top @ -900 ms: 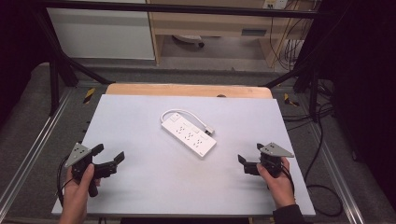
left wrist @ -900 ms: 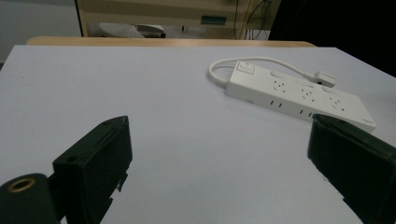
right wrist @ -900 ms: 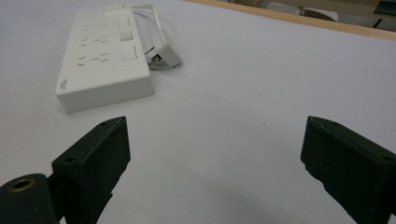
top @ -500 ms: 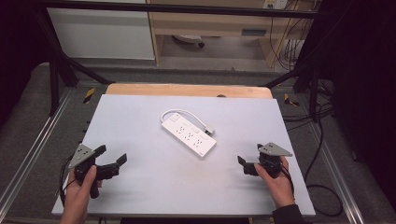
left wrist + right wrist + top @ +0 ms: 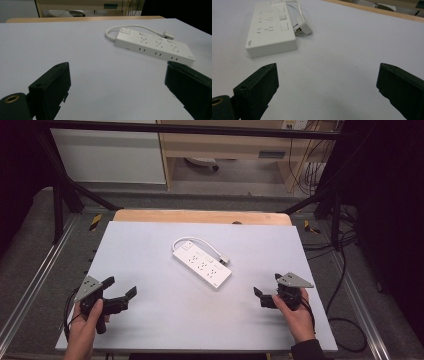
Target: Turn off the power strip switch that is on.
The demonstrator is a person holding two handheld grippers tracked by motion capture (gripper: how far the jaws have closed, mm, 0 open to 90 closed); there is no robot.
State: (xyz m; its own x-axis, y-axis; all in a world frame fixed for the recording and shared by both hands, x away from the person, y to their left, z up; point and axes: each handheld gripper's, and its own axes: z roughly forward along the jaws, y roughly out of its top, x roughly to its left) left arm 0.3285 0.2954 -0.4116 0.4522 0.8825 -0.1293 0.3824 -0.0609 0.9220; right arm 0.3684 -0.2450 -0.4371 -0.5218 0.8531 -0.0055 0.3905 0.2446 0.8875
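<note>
A white power strip (image 5: pixel 202 265) lies at an angle in the middle of the pale table, its short cord looped back to a white plug (image 5: pixel 223 259) beside it. My left gripper (image 5: pixel 120 292) rests low at the front left, held by a hand, jaws wide apart with nothing between them. The left gripper view looks along them to the power strip (image 5: pixel 155 46) farther off. At the front right my right gripper (image 5: pixel 261 296) stands open and empty too. In the right gripper view the power strip (image 5: pixel 270 27) and plug (image 5: pixel 303 26) lie ahead and to the left.
The pale table top (image 5: pixel 150 245) has a wooden strip (image 5: pixel 200 216) along its far edge. Metal rails run along both sides of the table. Cables (image 5: pixel 345 320) trail on the floor to the right. A white cabinet (image 5: pixel 110 150) stands behind.
My left gripper has drifted slightly toward the front edge of the table. The right gripper and the power strip have stayed put.
</note>
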